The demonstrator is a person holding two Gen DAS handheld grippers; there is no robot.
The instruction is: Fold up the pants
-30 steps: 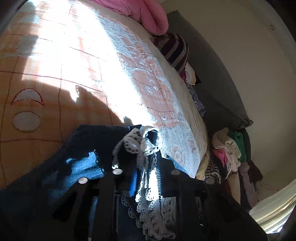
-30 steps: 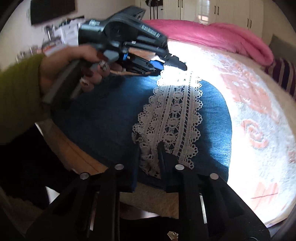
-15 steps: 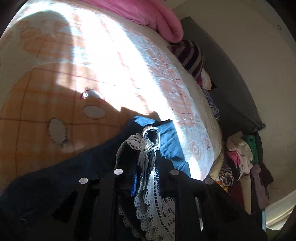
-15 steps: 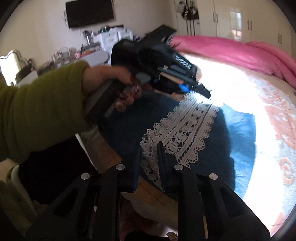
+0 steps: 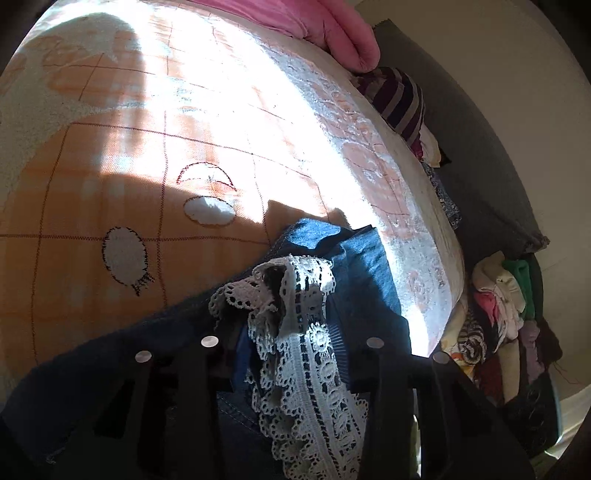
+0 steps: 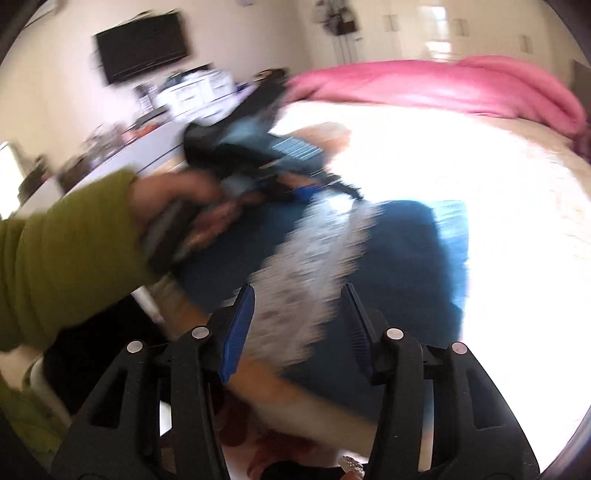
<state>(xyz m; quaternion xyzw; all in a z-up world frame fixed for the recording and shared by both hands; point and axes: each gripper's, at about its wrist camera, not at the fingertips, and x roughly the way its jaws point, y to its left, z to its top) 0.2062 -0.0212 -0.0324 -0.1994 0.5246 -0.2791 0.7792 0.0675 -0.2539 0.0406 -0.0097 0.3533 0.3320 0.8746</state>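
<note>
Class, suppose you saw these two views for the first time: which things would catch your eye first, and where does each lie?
First the white lace strip running down the dark blue pants, bunched between the left gripper and its opening fingers. Next the sunlit orange patterned bedspread beneath them. Last, the pink blanket heaped along the far side of the bed.

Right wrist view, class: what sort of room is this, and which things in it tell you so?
Most likely a bedroom. A wide bed with a pink blanket fills much of the view, a television hangs on the wall, and tall white cupboards, probably wardrobes, line the far wall.
</note>
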